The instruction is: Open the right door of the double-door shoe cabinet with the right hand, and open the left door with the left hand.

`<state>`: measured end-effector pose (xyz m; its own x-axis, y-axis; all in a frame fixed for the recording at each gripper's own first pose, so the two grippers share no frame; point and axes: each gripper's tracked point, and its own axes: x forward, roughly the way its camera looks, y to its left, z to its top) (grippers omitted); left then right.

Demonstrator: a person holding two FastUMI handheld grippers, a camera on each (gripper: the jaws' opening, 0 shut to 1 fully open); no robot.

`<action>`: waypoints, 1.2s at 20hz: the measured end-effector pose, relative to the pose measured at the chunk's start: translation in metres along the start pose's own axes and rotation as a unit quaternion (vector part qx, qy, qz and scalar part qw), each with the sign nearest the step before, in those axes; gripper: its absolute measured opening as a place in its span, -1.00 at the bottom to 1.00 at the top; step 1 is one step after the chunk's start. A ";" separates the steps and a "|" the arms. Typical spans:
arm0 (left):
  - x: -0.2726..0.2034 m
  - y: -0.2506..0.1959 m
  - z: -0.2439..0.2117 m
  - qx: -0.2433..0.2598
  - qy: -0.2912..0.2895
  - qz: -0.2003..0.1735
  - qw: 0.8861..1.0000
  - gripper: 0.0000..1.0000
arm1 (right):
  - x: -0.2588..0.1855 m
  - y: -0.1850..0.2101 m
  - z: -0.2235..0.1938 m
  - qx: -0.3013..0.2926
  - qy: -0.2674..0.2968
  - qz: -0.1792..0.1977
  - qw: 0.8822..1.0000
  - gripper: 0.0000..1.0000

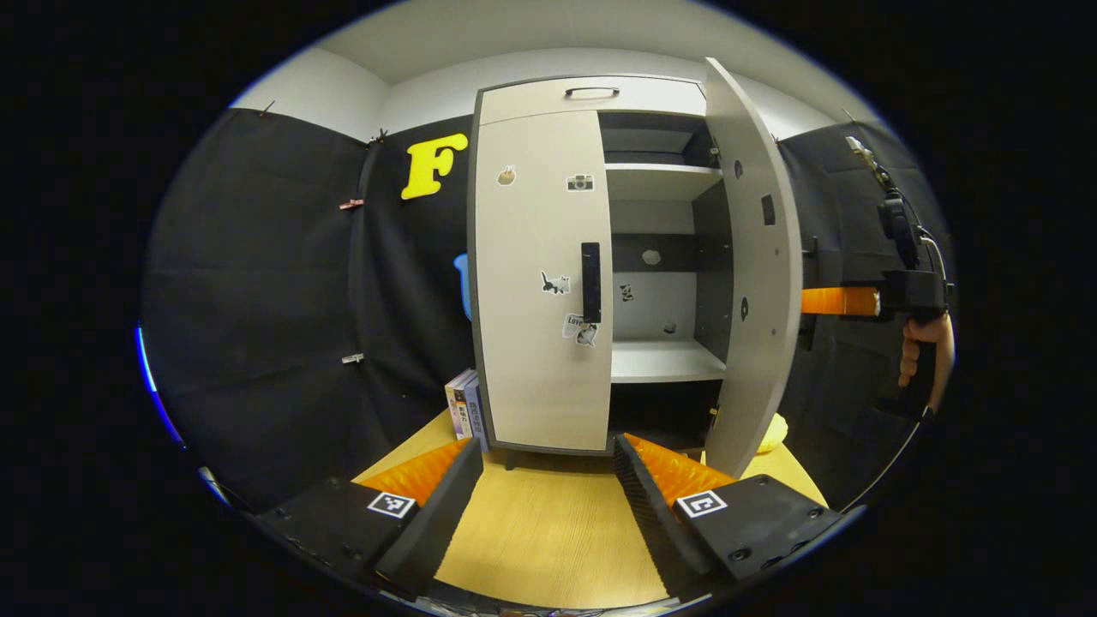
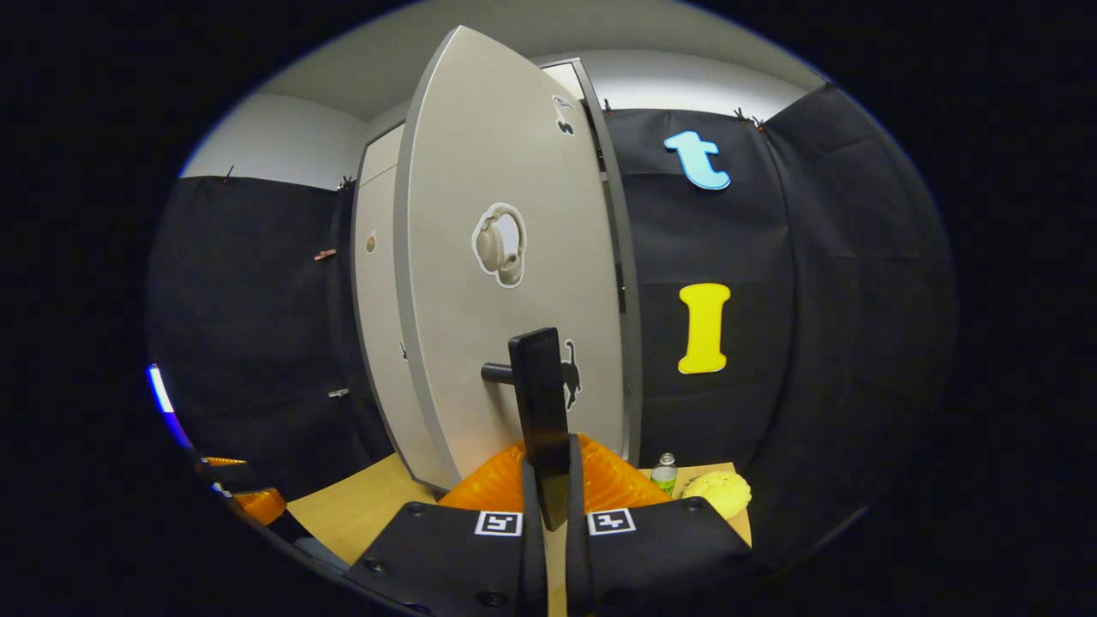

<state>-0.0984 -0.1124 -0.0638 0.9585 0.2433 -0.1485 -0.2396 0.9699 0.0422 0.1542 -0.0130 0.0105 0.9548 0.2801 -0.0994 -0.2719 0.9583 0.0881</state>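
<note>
The right tongs (image 2: 548, 480) clamp the right door's handle (image 2: 540, 394) to swing it out, while the left tongs (image 1: 544, 497) wait wide apart facing the shut left door (image 1: 536, 283).

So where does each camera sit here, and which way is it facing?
Left gripper view: rides the left tool, open, facing the shoe cabinet's closed left door; right tool and a hand farther off.
Right gripper view: rides the right tool, shut on the right door's handle.
Shared: the open right door, yellow object.
</note>
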 end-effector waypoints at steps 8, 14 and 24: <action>0.042 -0.012 0.008 -0.005 -0.001 -0.067 0.998 0.90 | 0.000 -0.029 -0.001 0.010 -0.001 -0.078 0.997 -0.79; 0.071 -0.001 0.019 -0.010 -0.010 -0.102 0.995 0.90 | -0.021 -0.040 -0.005 -0.004 0.002 -0.119 0.993 -0.82; 0.151 -0.006 0.076 0.005 -0.054 -0.150 0.987 0.90 | -0.088 -0.010 0.000 -0.010 -0.069 -0.184 0.981 -0.81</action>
<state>0.0599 -0.0821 -0.0110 0.9971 -0.0575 -0.0506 0.0587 0.9980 0.0229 0.0733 -0.0468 0.0184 0.9956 -0.0930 0.0136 0.0922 0.9944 0.0522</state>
